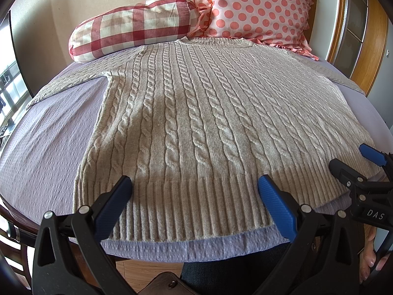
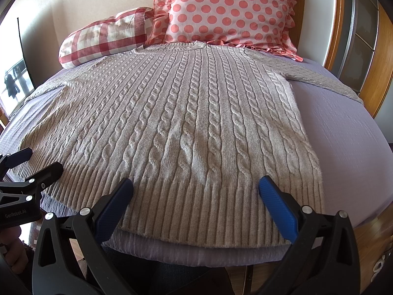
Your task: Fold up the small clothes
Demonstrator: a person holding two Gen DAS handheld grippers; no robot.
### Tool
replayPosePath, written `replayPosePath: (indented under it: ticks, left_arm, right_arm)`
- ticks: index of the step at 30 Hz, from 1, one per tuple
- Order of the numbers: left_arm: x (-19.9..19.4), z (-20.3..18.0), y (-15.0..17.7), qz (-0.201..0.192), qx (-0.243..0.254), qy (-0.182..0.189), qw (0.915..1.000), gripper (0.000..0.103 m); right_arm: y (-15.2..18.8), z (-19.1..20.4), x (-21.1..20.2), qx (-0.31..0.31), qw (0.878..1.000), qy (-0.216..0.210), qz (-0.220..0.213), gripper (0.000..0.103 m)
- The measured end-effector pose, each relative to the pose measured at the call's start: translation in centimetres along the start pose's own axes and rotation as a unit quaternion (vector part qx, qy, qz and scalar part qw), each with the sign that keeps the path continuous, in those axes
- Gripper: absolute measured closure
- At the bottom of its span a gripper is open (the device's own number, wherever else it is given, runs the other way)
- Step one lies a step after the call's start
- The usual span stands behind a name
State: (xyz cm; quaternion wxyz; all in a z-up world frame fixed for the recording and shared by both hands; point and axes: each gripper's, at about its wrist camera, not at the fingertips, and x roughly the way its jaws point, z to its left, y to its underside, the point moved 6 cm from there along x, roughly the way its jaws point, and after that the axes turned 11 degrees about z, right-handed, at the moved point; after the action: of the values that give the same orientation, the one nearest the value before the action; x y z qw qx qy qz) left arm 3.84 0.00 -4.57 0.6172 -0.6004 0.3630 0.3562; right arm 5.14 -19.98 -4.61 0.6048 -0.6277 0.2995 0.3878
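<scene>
A light grey cable-knit sweater (image 1: 201, 113) lies flat and spread out on the bed, collar at the far end, ribbed hem toward me; it also shows in the right wrist view (image 2: 186, 123). Its sleeves stretch out to both sides. My left gripper (image 1: 195, 184) is open and hovers just above the left part of the hem. My right gripper (image 2: 196, 184) is open above the right part of the hem. Each gripper shows in the other's view, the right one (image 1: 348, 159) and the left one (image 2: 36, 159), both open. Neither holds anything.
The bed has a lilac cover (image 1: 46, 137) (image 2: 343, 132). A red checked pillow (image 1: 132, 27) and a pink dotted cushion (image 1: 258, 9) stand at the head. A wooden frame (image 2: 383, 56) runs on the right. Wood floor shows below the bed's near edge.
</scene>
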Motion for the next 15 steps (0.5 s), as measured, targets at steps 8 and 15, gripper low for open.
replayPosePath:
  ticks: [8, 15]
  left_arm:
    - [0.0, 0.0, 0.0, -0.002, 0.001, -0.002, 1.0, 0.002]
    - [-0.8, 0.3, -0.1, -0.009, 0.009, 0.018, 0.9997, 0.002]
  right_arm:
    - [-0.2, -0.1, -0.2, -0.021, 0.998, -0.023, -0.055, 0.001]
    - [-5.0, -8.5, -3.0, 0.063, 0.99, -0.102, -0.074, 0.001]
